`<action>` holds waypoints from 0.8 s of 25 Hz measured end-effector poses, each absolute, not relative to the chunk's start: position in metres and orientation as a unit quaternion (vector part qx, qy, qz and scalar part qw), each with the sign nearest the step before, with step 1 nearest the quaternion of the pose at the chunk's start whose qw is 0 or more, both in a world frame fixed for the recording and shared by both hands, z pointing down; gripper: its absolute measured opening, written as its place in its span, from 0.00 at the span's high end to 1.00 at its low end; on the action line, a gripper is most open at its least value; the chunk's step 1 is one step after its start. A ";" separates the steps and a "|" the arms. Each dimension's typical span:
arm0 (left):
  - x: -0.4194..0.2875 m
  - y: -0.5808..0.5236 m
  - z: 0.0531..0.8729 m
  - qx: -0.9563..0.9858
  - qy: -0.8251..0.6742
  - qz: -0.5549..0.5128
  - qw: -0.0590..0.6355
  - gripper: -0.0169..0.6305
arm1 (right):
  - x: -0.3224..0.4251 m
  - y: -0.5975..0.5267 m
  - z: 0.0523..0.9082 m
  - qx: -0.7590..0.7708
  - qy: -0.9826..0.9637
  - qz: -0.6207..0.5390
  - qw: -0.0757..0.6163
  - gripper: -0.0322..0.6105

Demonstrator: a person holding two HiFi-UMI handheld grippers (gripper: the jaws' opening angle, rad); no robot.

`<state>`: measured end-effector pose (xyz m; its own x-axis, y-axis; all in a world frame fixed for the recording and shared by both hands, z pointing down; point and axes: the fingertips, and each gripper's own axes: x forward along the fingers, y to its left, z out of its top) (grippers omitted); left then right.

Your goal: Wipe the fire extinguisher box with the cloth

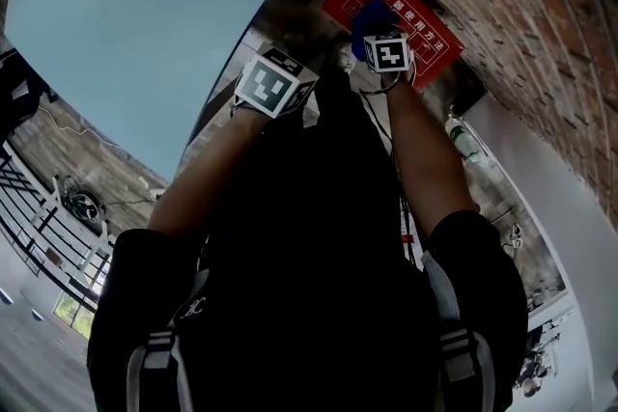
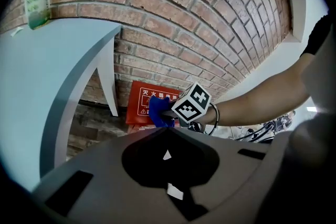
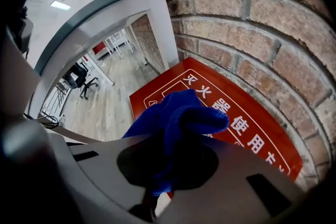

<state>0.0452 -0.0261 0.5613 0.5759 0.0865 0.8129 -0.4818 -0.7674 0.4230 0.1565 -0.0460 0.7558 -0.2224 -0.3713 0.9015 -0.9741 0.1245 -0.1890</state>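
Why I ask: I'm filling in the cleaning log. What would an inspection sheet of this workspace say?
Surface: red box, white print, against the brick wall.
Job's things: blue cloth bunched over the box; contact cannot be told.
Clutter: green bottle on the grey ledge.
Grippers: left gripper shut, empty, held back; right gripper shut on cloth.
Cables: black cable loops at the right wrist.
Surroundings: office chair on the wood floor beyond.

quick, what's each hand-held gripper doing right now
Left hand-held gripper: closed, empty.
Right hand-held gripper: closed on the blue cloth.
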 end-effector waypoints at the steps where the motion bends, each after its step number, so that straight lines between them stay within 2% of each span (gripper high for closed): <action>1: 0.046 -0.026 0.560 0.830 -0.117 0.443 0.319 0.98 | 0.160 -0.042 0.756 0.514 -0.656 0.424 0.354 0.89; 20: 0.077 -0.029 0.511 0.845 -0.077 0.441 0.293 0.98 | 0.274 0.074 0.739 0.614 -0.516 0.485 0.349 0.89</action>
